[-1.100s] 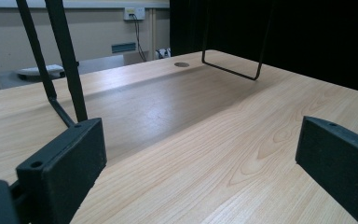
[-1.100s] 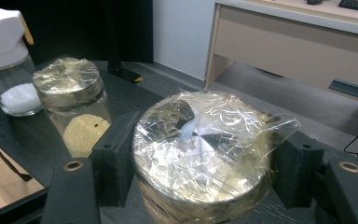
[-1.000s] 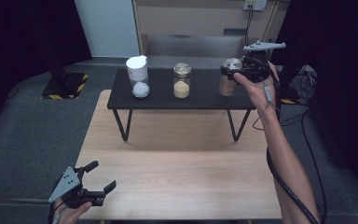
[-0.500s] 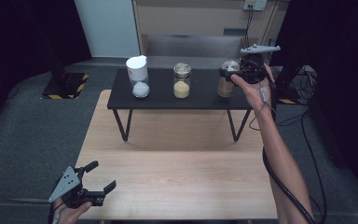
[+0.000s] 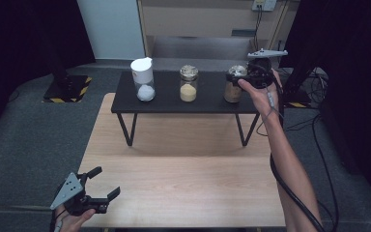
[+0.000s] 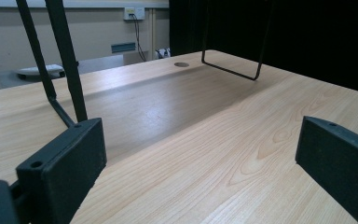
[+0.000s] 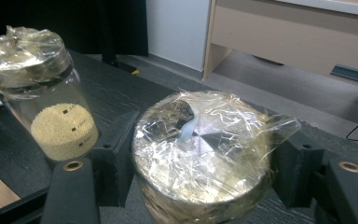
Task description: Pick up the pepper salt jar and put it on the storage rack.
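In the high view, the right tongs (image 5: 241, 79) sit at the upper right of the frame, clamped around the top of a glass jar with brownish contents (image 5: 233, 92) that stands at the right end of the black raised surface (image 5: 207, 104). To its left, apart from it, stand a jar of yellow grains (image 5: 188, 84) and, further left, a jar of white powder (image 5: 144, 79) with a white lid. At the lower left, the left tongs (image 5: 107, 182) hover open over the edge of the wooden surface (image 5: 183, 179), holding nothing.

In the left gripper view, the two black pads stand wide apart above bare wood, with the black frame's legs (image 6: 60, 60) at the upper left.

In the right gripper view, the brownish jar's mouth fills the centre, sealed with crinkled cling film (image 7: 205, 140), and the pads press its sides just below the rim. Glass is rigid but breakable and likely slick under film, and the fill probably gives it some weight, so a firm, level hold at the neck seems right. The yellow jar at the upper left is the nearest thing to bump into.
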Tool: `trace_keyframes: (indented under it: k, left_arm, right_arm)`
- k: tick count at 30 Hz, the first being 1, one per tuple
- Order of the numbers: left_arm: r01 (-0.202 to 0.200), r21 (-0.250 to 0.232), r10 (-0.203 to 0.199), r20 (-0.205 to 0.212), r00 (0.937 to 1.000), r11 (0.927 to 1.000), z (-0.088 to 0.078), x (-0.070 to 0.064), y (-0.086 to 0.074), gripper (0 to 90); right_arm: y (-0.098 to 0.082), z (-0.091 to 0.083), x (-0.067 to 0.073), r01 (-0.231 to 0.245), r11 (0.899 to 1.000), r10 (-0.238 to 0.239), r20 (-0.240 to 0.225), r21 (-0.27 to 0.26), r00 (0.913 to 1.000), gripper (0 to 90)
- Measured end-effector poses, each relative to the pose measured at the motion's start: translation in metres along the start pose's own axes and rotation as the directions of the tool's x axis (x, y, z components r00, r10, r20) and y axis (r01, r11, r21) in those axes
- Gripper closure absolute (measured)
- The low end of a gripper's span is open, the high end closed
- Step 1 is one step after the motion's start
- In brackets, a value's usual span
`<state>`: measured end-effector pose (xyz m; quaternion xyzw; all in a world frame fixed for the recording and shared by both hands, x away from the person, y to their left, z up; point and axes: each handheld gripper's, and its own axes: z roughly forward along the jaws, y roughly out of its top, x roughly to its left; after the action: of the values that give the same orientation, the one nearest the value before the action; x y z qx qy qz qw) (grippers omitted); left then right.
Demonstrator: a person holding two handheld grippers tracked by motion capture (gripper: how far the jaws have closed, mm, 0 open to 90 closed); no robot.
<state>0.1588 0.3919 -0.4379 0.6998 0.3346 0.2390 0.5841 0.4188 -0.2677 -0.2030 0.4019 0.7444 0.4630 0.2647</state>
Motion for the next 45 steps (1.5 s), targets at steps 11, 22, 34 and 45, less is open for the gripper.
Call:
trace_keyframes:
  k: [11, 22, 34, 45]
  left_arm:
    - [0.0, 0.0, 0.0, 0.0, 1.0, 1.0, 0.0, 0.0, 0.0, 0.6]
    - [-0.002, -0.001, 0.002, 0.0, 1.0, 1.0, 0.0, 0.0, 0.0, 0.7]
    - [-0.002, -0.001, 0.002, 0.0, 1.0, 1.0, 0.0, 0.0, 0.0, 0.6]
    - [-0.004, -0.001, 0.004, 0.0, 1.0, 1.0, 0.0, -0.001, 0.0, 0.7]
  right_arm:
    - [-0.004, 0.003, -0.002, -0.014, 1.0, 0.014, -0.003, 0.0, 0.9999, 34.4]
    - [-0.008, 0.003, -0.003, -0.018, 1.0, 0.018, -0.004, -0.014, 0.9998, 34.1]
    - [-0.018, -0.001, -0.006, -0.064, 0.994, 0.063, -0.012, -0.089, 0.9979, 14.4]
    - [-0.013, -0.016, -0.006, -0.031, 0.991, 0.031, -0.004, -0.133, 0.9995, 5.3]
